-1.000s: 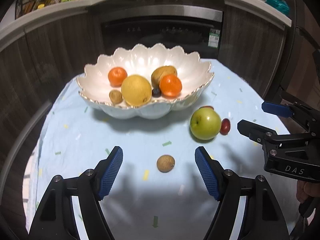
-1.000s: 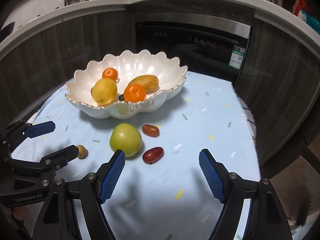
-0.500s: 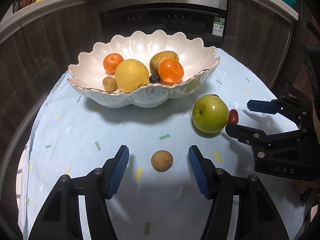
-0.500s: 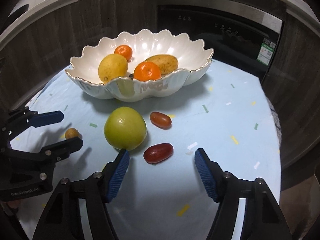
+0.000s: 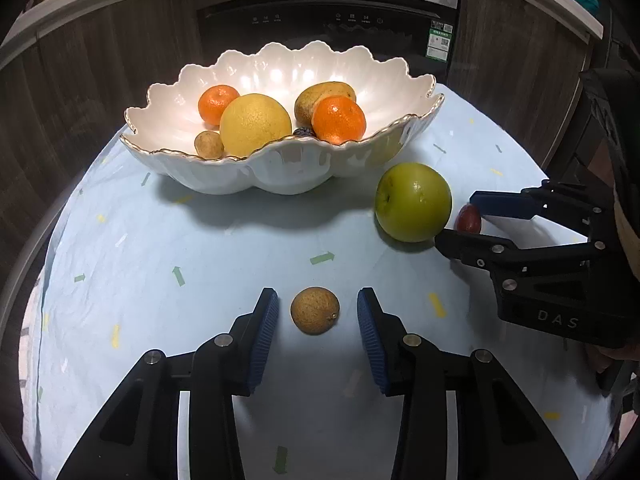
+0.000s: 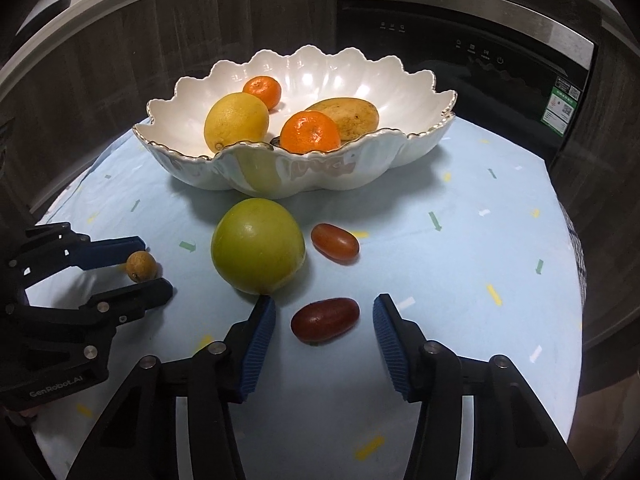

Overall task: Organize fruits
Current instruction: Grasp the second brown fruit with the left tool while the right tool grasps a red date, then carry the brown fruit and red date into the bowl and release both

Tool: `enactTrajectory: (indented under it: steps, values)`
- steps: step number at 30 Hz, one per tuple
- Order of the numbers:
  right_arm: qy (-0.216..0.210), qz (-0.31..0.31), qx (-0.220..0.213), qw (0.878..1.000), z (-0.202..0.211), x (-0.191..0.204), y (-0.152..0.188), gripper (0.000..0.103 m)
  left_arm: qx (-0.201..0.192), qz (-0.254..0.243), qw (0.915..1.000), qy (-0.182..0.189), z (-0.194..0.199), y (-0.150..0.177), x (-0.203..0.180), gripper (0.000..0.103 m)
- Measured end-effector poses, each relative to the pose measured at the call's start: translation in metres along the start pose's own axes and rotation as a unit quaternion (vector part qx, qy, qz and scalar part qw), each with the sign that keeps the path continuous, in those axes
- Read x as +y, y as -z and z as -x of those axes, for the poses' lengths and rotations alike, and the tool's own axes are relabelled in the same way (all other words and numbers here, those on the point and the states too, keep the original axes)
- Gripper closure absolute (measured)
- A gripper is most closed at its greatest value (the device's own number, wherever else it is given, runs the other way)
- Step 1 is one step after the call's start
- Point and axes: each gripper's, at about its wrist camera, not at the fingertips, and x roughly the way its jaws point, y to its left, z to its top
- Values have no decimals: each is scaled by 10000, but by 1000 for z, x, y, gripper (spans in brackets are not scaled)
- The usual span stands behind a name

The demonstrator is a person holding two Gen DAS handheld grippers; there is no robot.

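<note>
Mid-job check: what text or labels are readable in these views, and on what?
"DAS": right gripper body, left wrist view.
"GenRobot.AI": left gripper body, right wrist view.
Green sticker on the oven: too small to read.
Oven panel icons: unreadable.

You have one scalloped white bowl (image 5: 280, 172) on the cloth. Inside it you can count two mandarins (image 5: 338, 119), one large yellow citrus (image 5: 255, 122), one mango (image 6: 347, 113), one small brown longan (image 5: 209, 144) and one dark berry, partly hidden. Outside it lie one green apple (image 6: 258, 245), two red oblong fruits (image 6: 325, 319) and one more longan (image 5: 315, 310).
</note>
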Motion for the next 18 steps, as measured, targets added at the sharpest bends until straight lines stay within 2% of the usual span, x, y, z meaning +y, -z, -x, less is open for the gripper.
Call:
enactTrajectory:
  steps: [3,8,11,18]
  values:
    - [0,27,-2,10000,0,1,-1,59,-4,-9,10000,10,1,1,-1,65]
    - [-37,48,-18,10000,0,4,-1,70,-26,-22,10000,62,2,2,-2,75]
    - [-31,12,-28,10000,1,4,-1,71,-28,-5,10000,71,3,2,-1,79]
    - [0,-101,-39,9999,6,6,2,72,-48,7,10000,47,5,3,0,79]
